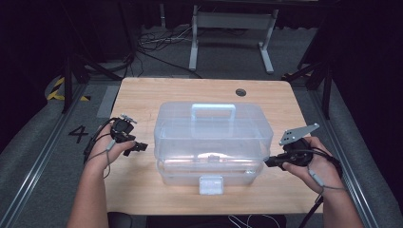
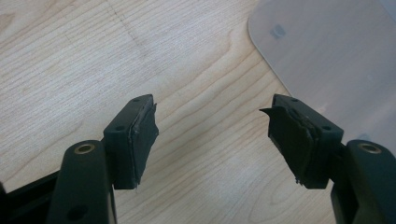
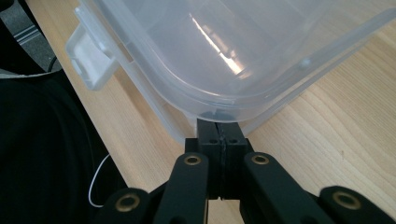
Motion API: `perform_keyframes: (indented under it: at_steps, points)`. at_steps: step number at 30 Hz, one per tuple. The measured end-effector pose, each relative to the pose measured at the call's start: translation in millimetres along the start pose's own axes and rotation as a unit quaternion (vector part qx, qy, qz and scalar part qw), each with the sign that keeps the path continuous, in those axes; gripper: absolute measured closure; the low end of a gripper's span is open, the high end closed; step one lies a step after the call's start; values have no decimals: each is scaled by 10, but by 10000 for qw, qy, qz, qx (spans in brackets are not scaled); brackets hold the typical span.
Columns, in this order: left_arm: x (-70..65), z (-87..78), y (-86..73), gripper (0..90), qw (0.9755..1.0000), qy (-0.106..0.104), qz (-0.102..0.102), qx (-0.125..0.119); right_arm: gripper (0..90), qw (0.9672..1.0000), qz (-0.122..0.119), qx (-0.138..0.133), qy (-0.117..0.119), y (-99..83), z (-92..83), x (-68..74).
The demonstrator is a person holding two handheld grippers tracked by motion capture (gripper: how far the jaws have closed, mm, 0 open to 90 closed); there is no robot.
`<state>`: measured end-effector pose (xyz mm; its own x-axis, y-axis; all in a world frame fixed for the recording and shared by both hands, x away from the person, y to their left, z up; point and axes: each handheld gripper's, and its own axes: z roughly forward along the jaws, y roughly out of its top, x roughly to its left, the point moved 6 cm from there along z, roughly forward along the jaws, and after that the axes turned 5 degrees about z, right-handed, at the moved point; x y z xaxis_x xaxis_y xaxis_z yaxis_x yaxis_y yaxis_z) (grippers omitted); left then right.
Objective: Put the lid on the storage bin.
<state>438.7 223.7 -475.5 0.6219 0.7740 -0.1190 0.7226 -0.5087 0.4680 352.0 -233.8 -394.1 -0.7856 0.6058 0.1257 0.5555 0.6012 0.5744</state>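
Left claw spread wide, empty; right claw closed at box rim.

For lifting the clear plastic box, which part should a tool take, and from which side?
Probably the raised bar handle on the lid of the clear plastic box, approached from above with jaws closing across the bar. It stands proud of the lid, while the smooth, wide walls offer little to pinch.

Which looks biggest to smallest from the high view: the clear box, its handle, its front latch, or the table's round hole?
1. clear box
2. handle
3. front latch, though it sits nearer the camera
4. round hole
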Motion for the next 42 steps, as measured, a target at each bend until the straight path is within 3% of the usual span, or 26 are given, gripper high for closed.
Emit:
perform_keyframes:
  at_steps: [18, 24, 42]
  points:
    - [-17, 32, 0, 326, 9999, -71, 51, 53, 900, 9995, -35, 326, 2, -53, 56, 2]
    - [-43, 33, 11, 325, 9998, -182, 82, 16, 900, 9991, -59, 427, -1, -68, 77, -2]
    - [-52, 53, 2, 319, 9996, -202, 157, 91, 898, 9980, -120, 618, 30, -96, 132, 3]
